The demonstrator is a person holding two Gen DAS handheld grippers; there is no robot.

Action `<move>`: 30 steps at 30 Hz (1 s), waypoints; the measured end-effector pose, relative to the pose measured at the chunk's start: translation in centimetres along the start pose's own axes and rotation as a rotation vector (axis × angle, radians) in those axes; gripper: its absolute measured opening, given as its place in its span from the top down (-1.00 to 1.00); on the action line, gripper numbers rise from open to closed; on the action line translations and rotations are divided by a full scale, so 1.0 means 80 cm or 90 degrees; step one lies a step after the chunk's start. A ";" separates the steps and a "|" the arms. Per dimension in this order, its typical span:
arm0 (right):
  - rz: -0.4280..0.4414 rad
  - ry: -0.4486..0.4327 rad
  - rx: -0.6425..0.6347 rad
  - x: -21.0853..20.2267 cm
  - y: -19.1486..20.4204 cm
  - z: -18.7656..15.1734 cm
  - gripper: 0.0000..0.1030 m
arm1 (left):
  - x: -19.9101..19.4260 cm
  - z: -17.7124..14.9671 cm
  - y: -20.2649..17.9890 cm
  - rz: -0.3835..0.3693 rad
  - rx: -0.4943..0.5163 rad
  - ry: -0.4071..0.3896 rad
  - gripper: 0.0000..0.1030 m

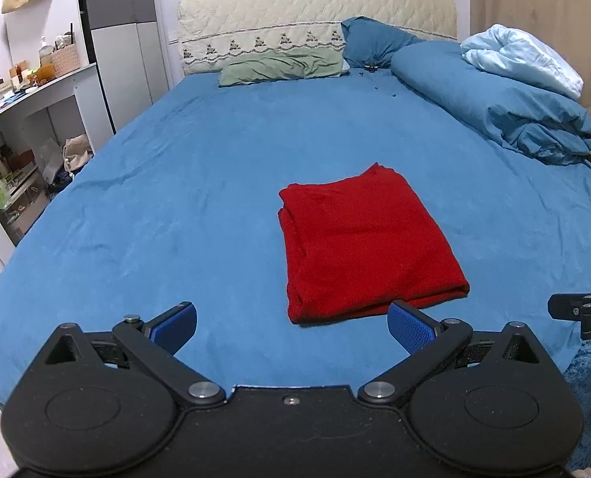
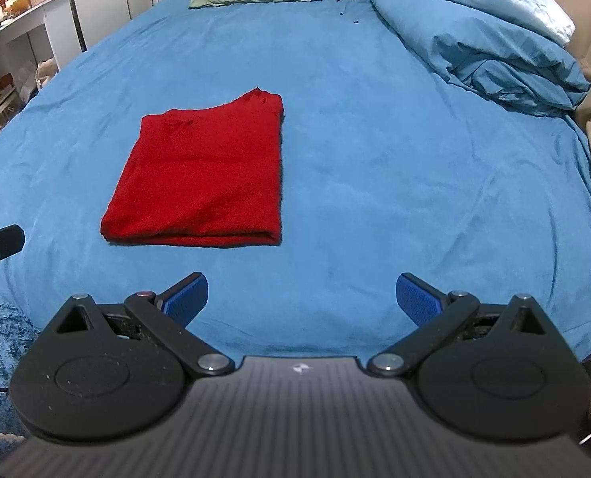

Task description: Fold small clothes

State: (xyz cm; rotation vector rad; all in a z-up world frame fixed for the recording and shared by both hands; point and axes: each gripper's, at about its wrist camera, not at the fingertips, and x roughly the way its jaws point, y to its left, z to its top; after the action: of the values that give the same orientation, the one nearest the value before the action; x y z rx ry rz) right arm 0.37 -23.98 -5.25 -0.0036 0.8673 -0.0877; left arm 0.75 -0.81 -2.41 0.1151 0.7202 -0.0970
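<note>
A red knitted garment, folded into a thick soft rectangle, is laid near the bed's foot edge, toward its middle. It is judged light, limp and non-slippery, best pinched at the layered near corners. Both left claw and right claw are held wide apart, empty.

Even soft light, fisheye-bowed edges
</note>
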 end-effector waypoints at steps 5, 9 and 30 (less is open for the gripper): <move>0.001 -0.001 -0.002 -0.003 0.004 0.000 -1.00 | -0.002 0.001 -0.001 -0.002 -0.003 -0.004 -1.00; 0.000 -0.002 -0.002 -0.004 0.005 0.000 -1.00 | -0.003 0.001 0.001 -0.003 -0.004 -0.006 -1.00; -0.001 -0.002 -0.002 -0.004 0.006 -0.001 -1.00 | -0.008 -0.001 0.007 -0.002 0.003 -0.017 -1.00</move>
State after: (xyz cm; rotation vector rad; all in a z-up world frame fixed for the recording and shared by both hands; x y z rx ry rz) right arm 0.17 -23.45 -5.08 -0.0072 0.8647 -0.0870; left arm 0.26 -0.22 -2.00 0.1173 0.6937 -0.1036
